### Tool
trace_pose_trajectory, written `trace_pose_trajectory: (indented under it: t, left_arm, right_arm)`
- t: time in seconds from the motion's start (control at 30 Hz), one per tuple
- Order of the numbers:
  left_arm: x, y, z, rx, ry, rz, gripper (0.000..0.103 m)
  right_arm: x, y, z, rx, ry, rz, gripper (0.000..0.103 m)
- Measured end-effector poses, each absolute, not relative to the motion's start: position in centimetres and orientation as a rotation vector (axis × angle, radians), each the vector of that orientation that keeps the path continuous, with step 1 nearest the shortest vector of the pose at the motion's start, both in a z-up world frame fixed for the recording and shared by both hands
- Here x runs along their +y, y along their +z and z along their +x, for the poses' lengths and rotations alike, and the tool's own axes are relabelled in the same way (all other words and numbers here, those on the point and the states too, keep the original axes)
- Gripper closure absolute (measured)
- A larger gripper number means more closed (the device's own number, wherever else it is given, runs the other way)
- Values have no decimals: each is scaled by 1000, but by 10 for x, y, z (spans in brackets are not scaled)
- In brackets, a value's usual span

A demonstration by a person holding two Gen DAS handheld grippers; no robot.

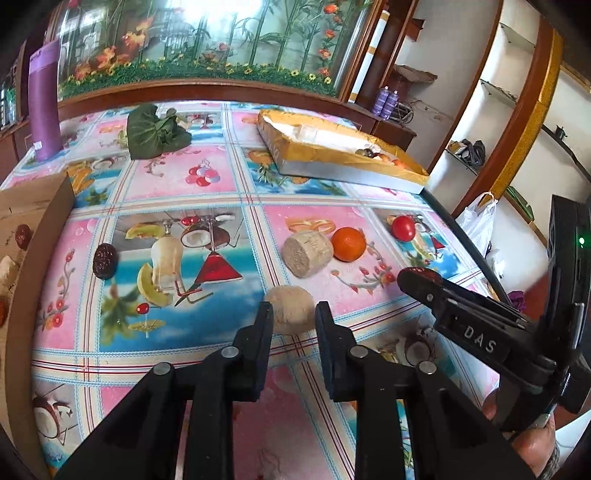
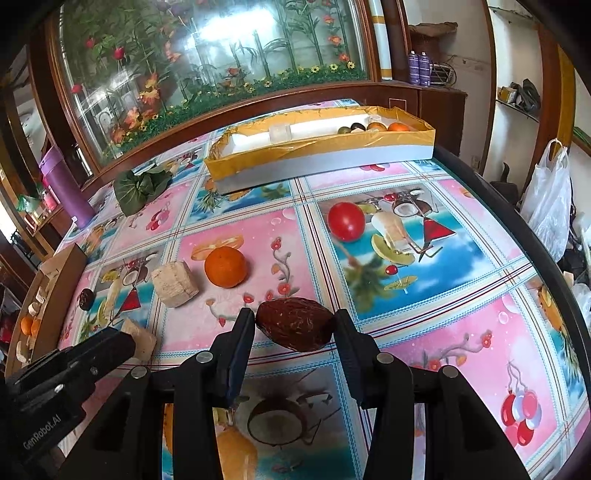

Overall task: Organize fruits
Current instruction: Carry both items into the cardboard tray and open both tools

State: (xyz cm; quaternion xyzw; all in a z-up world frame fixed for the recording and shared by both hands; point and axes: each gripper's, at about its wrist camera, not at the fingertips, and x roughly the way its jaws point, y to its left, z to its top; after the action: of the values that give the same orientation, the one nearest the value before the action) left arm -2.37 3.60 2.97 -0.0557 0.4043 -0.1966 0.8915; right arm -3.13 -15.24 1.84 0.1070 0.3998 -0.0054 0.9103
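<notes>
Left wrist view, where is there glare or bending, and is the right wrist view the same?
Left wrist view: the glass panel blows out white at top, and the table edge bows; right wrist view: milder glare on the glass, similar fisheye curving.

The table (image 2: 480,332) wears a glossy cloth printed with squares of fruit and cocktails. On it, at mid-frame in the right wrist view, lie an orange (image 2: 225,266) beside a pale cut block (image 2: 173,283), a red tomato (image 2: 346,221) to the right, and a small dark fruit (image 2: 85,298) at far left. Toward the top sit a yellow-lined tray (image 2: 317,162), a leafy green (image 2: 138,186) and a purple cylinder (image 2: 66,192), with a cardboard box (image 2: 61,295) at the left edge.
</notes>
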Motion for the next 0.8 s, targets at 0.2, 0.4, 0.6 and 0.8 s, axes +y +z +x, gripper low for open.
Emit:
trace_pose_trajectory:
  t: [0.2,0.4,0.6,0.8]
  left_arm:
    - [77,46,-49,797,-367,-226,83]
    - [122,51,-72,790,-297,-284,82]
    - [142,69,-99,718,-264,-255,82]
    - [106,70,-82,771,-348,-141,71]
  right_arm:
    - [-148,32,-44,739,-27,188,56]
    - [-134,29,-60,729,12,140,56]
    - [-125,35,-74,691,61,130,56]
    - [-129,43,-83,689,95,174,55]
